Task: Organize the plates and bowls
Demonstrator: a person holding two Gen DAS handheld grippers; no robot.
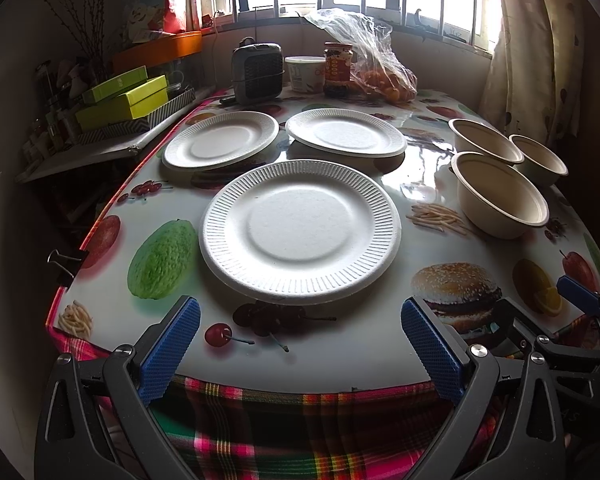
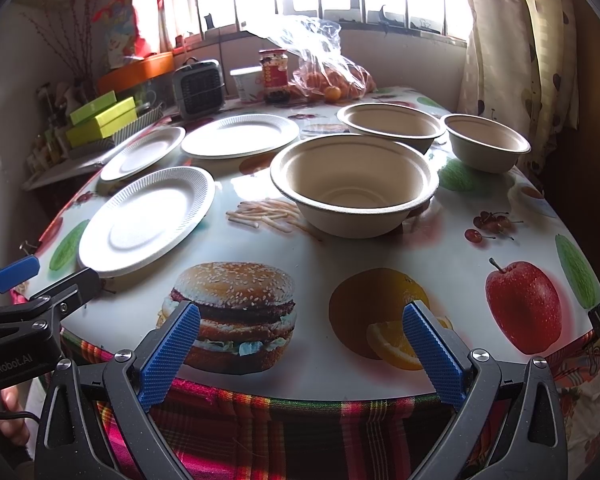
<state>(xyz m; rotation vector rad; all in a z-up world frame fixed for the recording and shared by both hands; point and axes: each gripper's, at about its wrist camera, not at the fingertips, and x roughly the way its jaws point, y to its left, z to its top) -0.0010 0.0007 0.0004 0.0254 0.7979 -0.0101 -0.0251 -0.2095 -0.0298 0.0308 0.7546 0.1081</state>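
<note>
Plates [image 1: 300, 230] spread flat on table [image 1: 380, 356], bowls [image 2: 354, 184] grouped apart at right, likely laid out for stacking. Left gripper [image 1: 300, 350] and right gripper [image 2: 300, 350] wide apart, holding nothing, waiting at near edge.

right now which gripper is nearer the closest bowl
Right. The right gripper sits open at the table edge, almost straight in front of the nearest bowl. The left gripper, also open, faces the nearest plate, with that bowl off to its right.
</note>
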